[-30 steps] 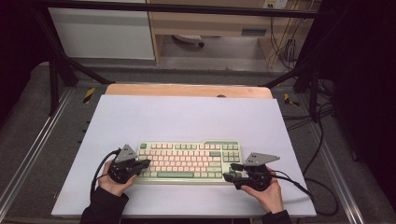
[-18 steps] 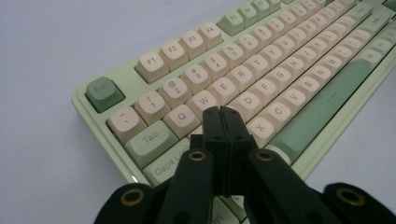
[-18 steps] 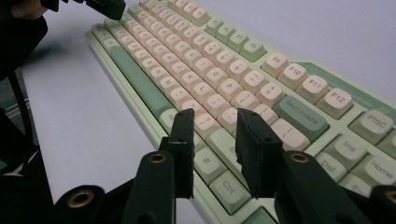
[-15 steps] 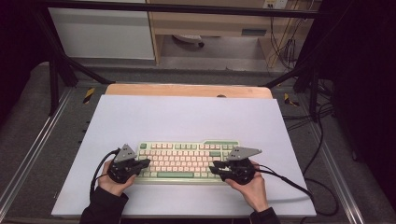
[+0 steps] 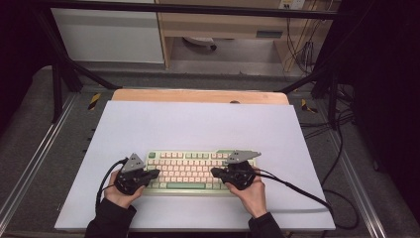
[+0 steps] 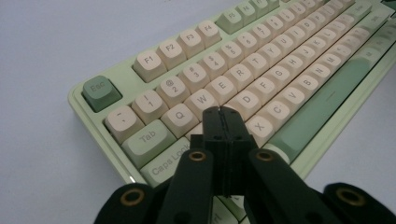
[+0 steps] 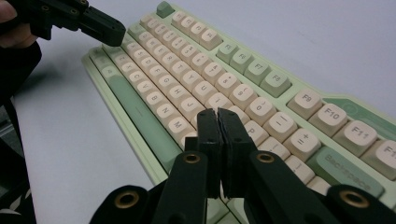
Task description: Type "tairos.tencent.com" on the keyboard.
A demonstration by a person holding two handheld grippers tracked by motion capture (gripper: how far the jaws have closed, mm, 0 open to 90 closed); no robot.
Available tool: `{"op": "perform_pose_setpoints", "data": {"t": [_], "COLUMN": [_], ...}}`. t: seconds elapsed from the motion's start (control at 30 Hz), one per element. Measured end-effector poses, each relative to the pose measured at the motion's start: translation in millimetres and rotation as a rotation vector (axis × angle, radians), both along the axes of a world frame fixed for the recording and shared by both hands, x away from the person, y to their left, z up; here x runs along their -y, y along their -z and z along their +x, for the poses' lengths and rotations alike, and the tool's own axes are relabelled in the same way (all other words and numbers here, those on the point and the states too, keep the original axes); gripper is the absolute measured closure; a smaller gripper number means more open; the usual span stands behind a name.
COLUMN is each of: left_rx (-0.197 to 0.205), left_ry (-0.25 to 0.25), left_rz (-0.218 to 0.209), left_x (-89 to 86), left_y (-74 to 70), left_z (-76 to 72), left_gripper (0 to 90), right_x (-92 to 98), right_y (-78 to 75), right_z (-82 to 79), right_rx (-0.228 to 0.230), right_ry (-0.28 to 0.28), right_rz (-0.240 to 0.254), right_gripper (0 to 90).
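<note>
A pale green keyboard (image 5: pixel 188 166) with cream keys lies near the front edge of the white tabletop (image 5: pixel 198 124). My left gripper (image 5: pixel 157 173) rests over the keyboard's left end. Its jaws are shut and empty, with the tips (image 6: pixel 222 112) just above the keys (image 6: pixel 261 70) near A and S. My right gripper (image 5: pixel 214 171) hovers over the right half of the keys. Its jaws have just been closing and now stand shut with nothing between them (image 7: pixel 217 114). Across the keyboard (image 7: pixel 196 60), the left gripper (image 7: pixel 93 21) appears at the far end.
A wooden board (image 5: pixel 198 95) borders the back of the tabletop. The right gripper's cable (image 5: pixel 297 186) trails across the surface to the right. Metal rails (image 5: pixel 29 163) run along both sides, and loose cables lie on the floor at the right.
My right gripper has slid left from the keyboard's right end to over the keys, and its jaws have closed. The left gripper has stayed in place.
</note>
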State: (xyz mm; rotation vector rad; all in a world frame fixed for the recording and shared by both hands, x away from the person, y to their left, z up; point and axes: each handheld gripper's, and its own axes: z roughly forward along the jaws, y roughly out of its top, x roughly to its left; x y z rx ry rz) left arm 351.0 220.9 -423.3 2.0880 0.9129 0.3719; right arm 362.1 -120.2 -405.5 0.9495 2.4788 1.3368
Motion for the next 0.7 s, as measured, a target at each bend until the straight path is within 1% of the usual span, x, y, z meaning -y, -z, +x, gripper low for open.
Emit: {"op": "perform_pose_setpoints", "data": {"t": [0.13,0.27,0.33,0.43,0.53,0.6,0.63,0.7], "left_rx": [0.000,0.000,0.000,0.000,-0.001,-0.001,-0.001,-0.001], "left_ry": [0.001,0.002,0.001,0.002,0.003,0.004,0.004,0.003], "left_rz": [0.000,0.000,-0.001,-0.002,-0.001,-0.001,-0.001,-0.001], "left_x": [0.0,0.5,0.6,0.5,0.7,0.8,0.7,0.6], "left_y": [0.1,0.3,0.2,0.2,0.6,0.6,0.6,0.6], "left_z": [0.2,0.2,0.2,0.4,0.5,0.6,0.6,0.7], "left_gripper": [90.0,90.0,90.0,90.0,90.0,90.0,90.0,90.0], "right_x": [-7.9,-15.1,-19.7,-27.1,-34.1,-37.8,-39.2,-41.7], "right_y": [1.1,2.6,3.8,6.5,9.4,11.4,12.2,14.4], "right_z": [6.1,10.2,12.4,16.2,20.1,22.9,24.0,26.2], "right_rx": [-0.015,-0.021,-0.023,-0.029,-0.025,-0.024,-0.034,-0.031], "right_ry": [-0.004,0.003,0.005,0.007,0.013,0.017,0.020,0.023], "right_rz": [0.010,0.006,-0.004,0.003,-0.021,-0.024,-0.023,-0.024], "right_gripper": [89.8,90.0,90.0,90.0,90.0,90.0,90.0,90.0]}}
